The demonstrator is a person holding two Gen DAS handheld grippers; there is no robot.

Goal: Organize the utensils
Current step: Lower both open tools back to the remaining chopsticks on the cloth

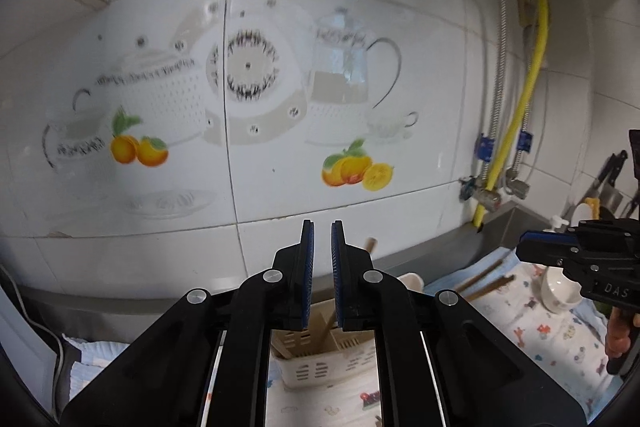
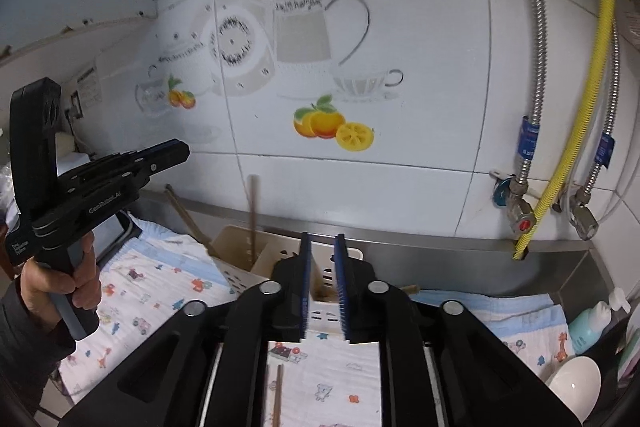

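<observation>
1. Chopsticks (image 2: pixel 253 219) stand in a beige holder (image 2: pixel 240 267) at the far middle of the worktop (image 2: pixel 560 267), close to the tiled wall. One more leans out to the left (image 2: pixel 188 219).
2. Far left, a hand (image 2: pixel 60 287) holds the left gripper (image 1: pixel 323 227) above a printed cloth (image 2: pixel 160 279). Its fingers are all but closed, with only a slit between them, and grip nothing.
3. In the middle, the right gripper (image 2: pixel 322 239) hovers just near of the holder. Its fingers are slightly apart and empty.
4. Below it, a single chopstick (image 2: pixel 277 395) lies on the cloth at the near edge.
5. In the left wrist view, two more chopsticks (image 1: pixel 484 287) lie on the cloth right of the holder.
6. On the right, a yellow hose (image 2: pixel 576 131) runs down the wall.
7. Near right are a soap bottle (image 2: pixel 596 319) and a white bowl (image 2: pixel 576 383).
</observation>
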